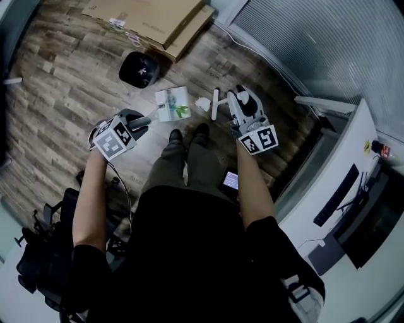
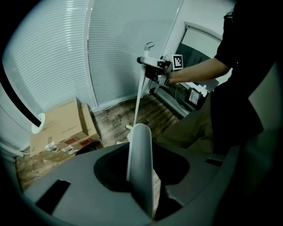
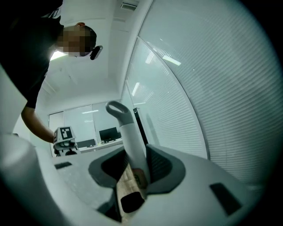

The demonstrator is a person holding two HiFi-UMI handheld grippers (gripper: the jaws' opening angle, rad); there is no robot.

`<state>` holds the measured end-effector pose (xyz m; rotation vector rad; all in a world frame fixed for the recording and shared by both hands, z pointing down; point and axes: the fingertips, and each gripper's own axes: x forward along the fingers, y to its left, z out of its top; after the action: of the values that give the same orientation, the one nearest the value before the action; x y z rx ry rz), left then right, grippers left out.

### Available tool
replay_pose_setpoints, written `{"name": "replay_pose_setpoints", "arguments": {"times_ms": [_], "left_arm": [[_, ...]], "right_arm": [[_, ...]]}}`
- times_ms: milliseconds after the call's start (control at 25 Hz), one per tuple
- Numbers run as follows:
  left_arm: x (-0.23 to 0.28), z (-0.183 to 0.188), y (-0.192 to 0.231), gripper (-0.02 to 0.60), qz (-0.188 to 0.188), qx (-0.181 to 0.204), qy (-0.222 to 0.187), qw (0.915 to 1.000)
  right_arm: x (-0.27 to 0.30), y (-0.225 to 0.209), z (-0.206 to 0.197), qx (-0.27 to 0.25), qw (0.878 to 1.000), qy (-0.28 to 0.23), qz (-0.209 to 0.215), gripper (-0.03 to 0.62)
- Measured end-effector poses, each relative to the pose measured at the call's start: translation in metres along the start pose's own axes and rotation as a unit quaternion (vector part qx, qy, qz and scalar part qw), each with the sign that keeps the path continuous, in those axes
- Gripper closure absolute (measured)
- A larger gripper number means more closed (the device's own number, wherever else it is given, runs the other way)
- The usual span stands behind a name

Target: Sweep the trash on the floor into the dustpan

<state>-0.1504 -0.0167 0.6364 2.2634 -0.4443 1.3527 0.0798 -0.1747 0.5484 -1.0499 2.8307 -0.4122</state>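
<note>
Showing wood floor (image 1: 63,82) beside cardboard boxes (image 1: 151,19) | left tool (image 1: 142,121), angled down, grips dustpan handle (image 2: 141,163) | right tool (image 1: 238,96) grips broom handle (image 3: 129,132)

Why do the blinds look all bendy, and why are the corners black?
Head view: the wide lens bows the floor planks and darkens the corners. Left gripper view: the blinds curve the same way, in dim light. Right gripper view: lamp glare streaks the glass wall.
</note>
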Motion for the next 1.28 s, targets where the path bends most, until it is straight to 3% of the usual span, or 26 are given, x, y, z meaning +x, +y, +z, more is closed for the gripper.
{"name": "replay_pose_setpoints", "arguments": {"times_ms": [400, 840, 1080, 1200, 1280], "left_arm": [[-0.002, -0.001, 0.002, 0.472, -0.007, 0.003, -0.028, 0.9996], [-0.006, -0.008, 0.012, 0.474, -0.005, -0.01, -0.028, 0.9995], [-0.006, -0.006, 0.012, 0.471, -0.001, 0.011, -0.005, 0.9999], [-0.015, -0.006, 0.008, 0.414, 0.004, 0.026, 0.01, 0.9996], [-0.03, 0.001, 0.006, 0.394, 0.009, 0.031, -0.002, 0.9995]], "right_arm": [[0.021, 0.062, 0.0, 0.098, 0.992, -0.059, 0.045, 0.476], [-0.014, 0.05, 0.079, 0.022, 0.996, -0.083, 0.026, 0.485], [-0.046, 0.034, 0.122, -0.023, 0.998, -0.058, 0.002, 0.484], [-0.059, 0.032, 0.14, -0.044, 0.998, -0.047, -0.001, 0.484], [-0.068, 0.027, 0.152, -0.053, 0.998, -0.038, -0.012, 0.484]]}}
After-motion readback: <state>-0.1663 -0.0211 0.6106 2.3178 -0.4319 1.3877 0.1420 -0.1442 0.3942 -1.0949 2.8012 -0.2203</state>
